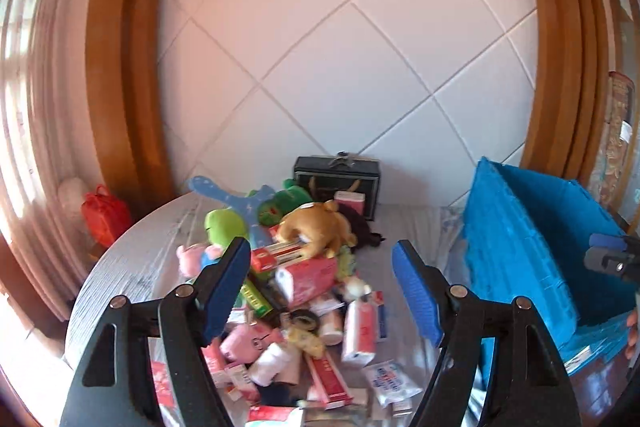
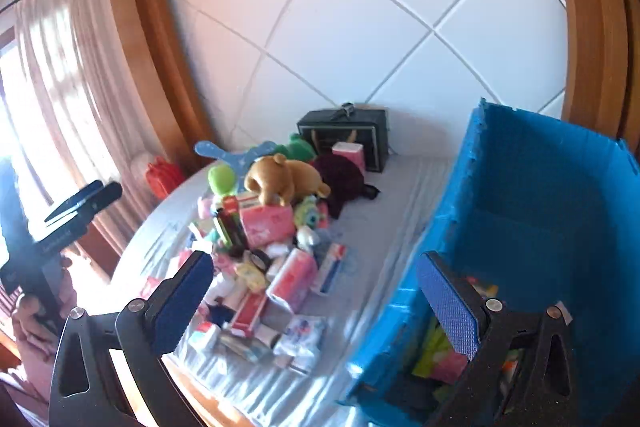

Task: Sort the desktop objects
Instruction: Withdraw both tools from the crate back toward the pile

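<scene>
Left wrist view. One left gripper (image 1: 320, 275), two blue ribbed pads on black arms, jaws standing wide apart with nothing between them, held above the heap. One heap of desktop objects (image 1: 304, 283) on one round table (image 1: 120, 267) under a pale, glossy, wrinkled cover. Counted in it: one tan plush bear (image 1: 320, 227), two green plush toys, one pink plush pig (image 1: 192, 257), several pink-and-white soft tissue packs, a few long red cartons. One black rectangular case (image 1: 338, 183) behind the heap, against the white panelled wall. One blue ribbed plastic crate (image 1: 532, 247) at the right.

Right wrist view. One right gripper (image 2: 316, 291), same make, jaws apart and empty, one pad over the table, the other over the crate's rim. Crate holds green and pink items, too blurred to count. One hand (image 2: 30, 319) at far left grips the other tool's handle.
</scene>
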Available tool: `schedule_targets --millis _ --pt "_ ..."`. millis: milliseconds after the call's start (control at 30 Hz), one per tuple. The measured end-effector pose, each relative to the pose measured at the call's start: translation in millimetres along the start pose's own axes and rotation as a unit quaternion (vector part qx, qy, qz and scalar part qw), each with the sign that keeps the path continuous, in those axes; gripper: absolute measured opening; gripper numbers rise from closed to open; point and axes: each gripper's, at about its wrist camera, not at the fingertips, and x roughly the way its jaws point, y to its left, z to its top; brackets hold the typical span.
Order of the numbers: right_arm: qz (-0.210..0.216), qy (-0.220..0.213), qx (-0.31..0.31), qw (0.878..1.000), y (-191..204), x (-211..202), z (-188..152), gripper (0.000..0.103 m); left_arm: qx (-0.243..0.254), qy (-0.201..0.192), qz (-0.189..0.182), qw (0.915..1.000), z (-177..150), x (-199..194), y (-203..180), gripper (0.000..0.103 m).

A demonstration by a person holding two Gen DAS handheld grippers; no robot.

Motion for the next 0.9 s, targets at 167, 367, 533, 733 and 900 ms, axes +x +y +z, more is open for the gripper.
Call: schedule_targets --millis 167,367,533,733,900 --pt "0.011 0.018 0.005 1.0 50.0 46.1 -19.9 0.103 -0.027 0.035 0.041 0.9982 -47.7 3.3 81.3 0.073" --pt "-0.017 0.081 0.002 0.997 80.9 101.8 -66.6 0.103 -0.055 0.106 0.052 0.9915 -123.3 27.5 137.4 0.073" --pt "-0.032 0.152 0.024 0.988 72.7 143.6 -113.4 0.103 -0.088 0.188 0.047 0.9771 -191.3 54.6 145.5 0.073" --pt "-0.044 0.218 0.027 0.975 51.3 183.8 -147.0 0.103 -0.127 0.254 0.002 0.9589 -239.6 81.3 114.3 0.073" --pt "-0.024 0.248 0.011 0.969 45.3 200.8 -158.2 0.103 -0.111 0.284 -0.033 0.9517 -250.3 108.0 65.8 0.073"
